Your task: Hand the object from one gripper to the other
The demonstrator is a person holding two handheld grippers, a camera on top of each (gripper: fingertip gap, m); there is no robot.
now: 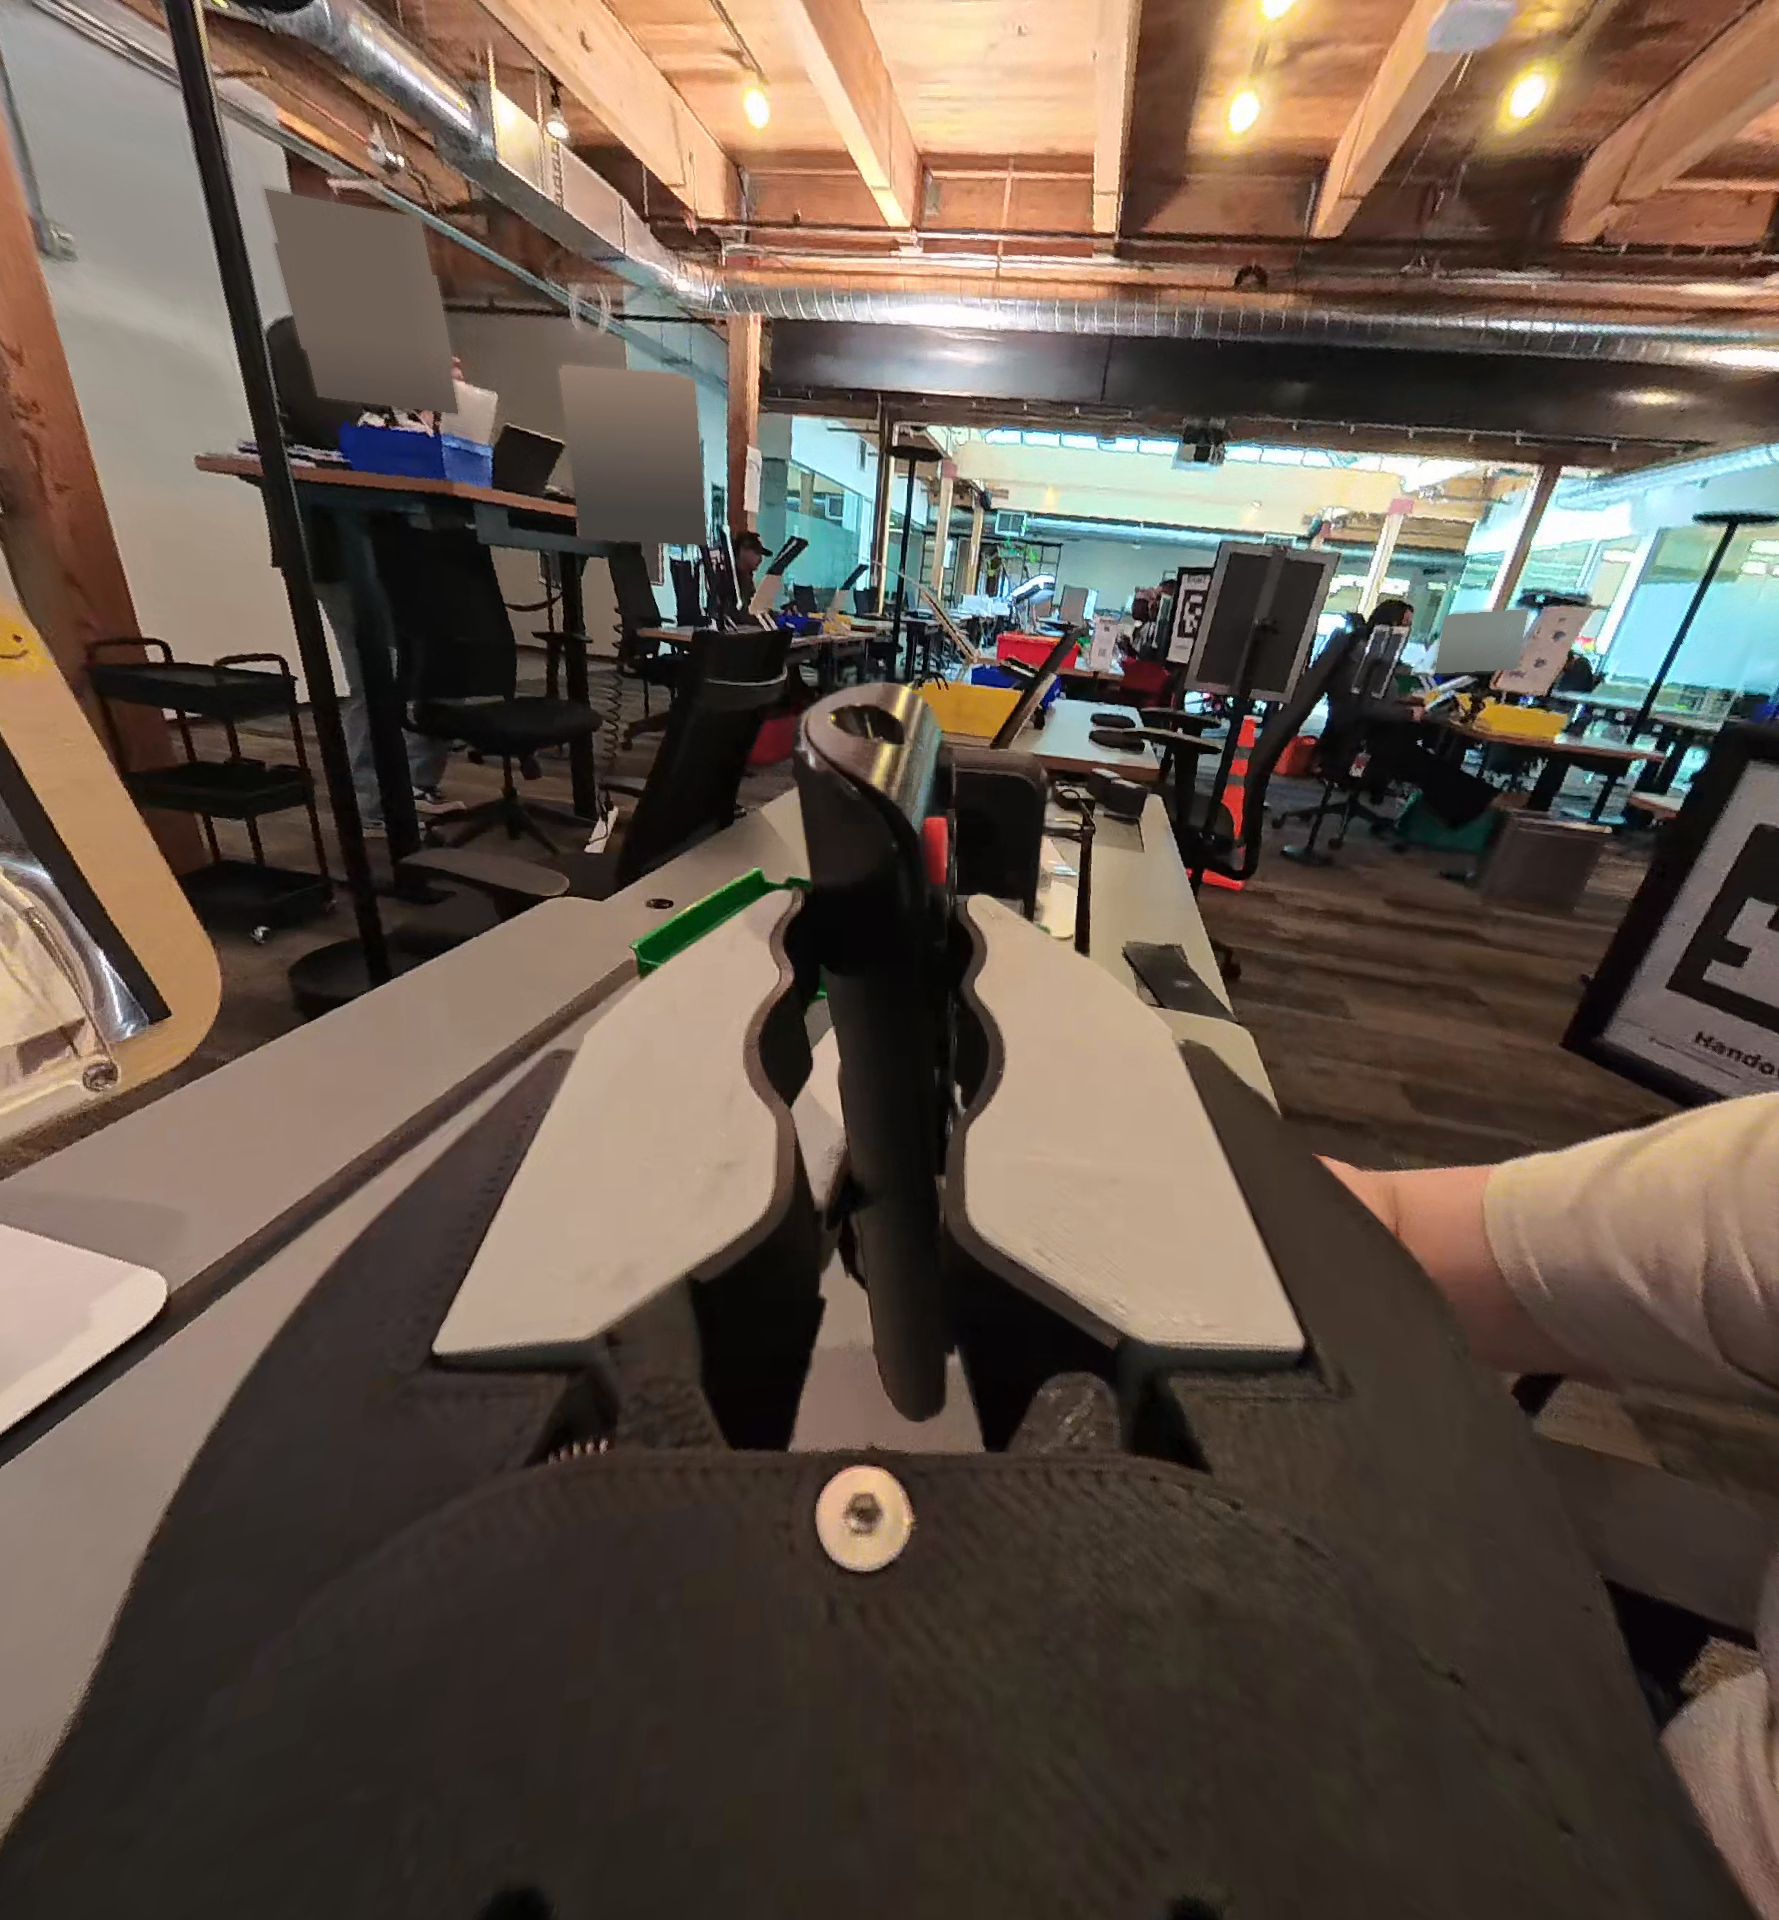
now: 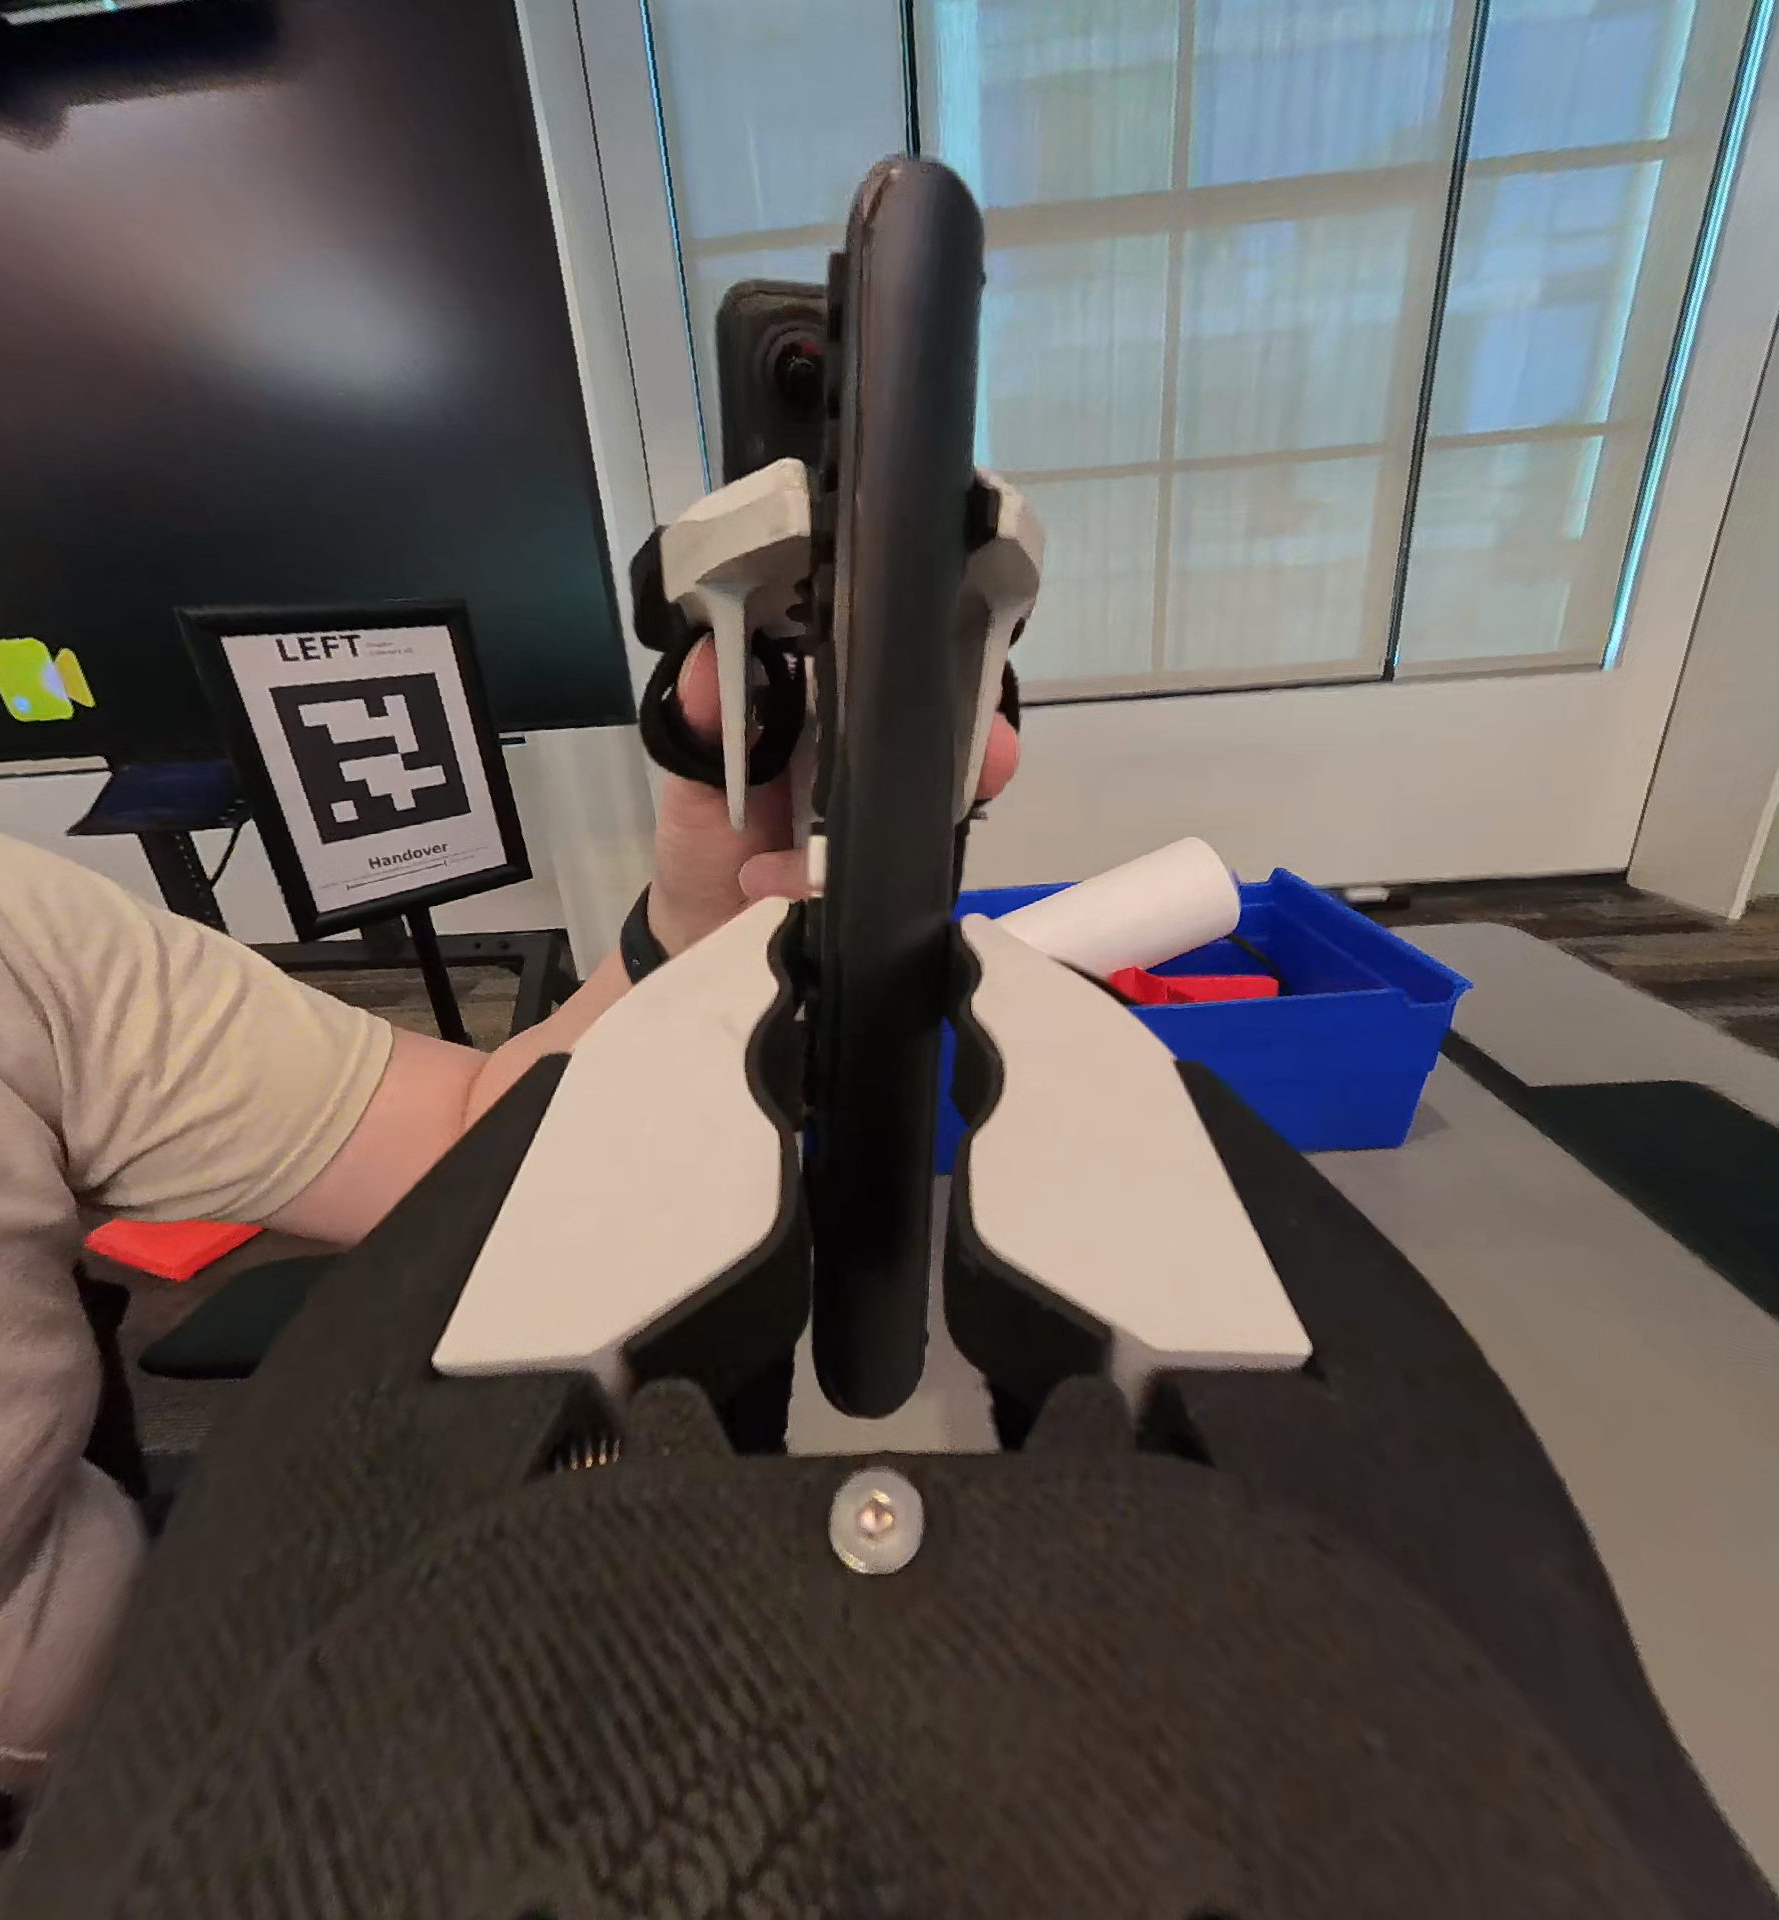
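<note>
A long glossy black handle-shaped object (image 1: 869,831) with a hole at its far end stands upright between both grippers. My left gripper (image 1: 880,925) is shut on it, grey fingers pressing from both sides. In the right wrist view the same object (image 2: 906,364) runs up the middle, and my right gripper (image 2: 877,935) is shut on its lower part. The left gripper (image 2: 900,520) shows farther off there, facing me and clamped on the object higher up, held by a hand (image 2: 708,831). Both grippers hold it in the air above the table.
A blue bin (image 2: 1332,1039) with a white roll (image 2: 1124,914) sits on the grey table (image 2: 1591,1299). Framed marker signs stand on easels (image 2: 365,758) (image 1: 1737,935). A person's arm (image 1: 1591,1247) reaches in from the right. A green piece (image 1: 698,920) lies on the table. The left gripper's tips are roughly 6 cm from the right gripper's.
</note>
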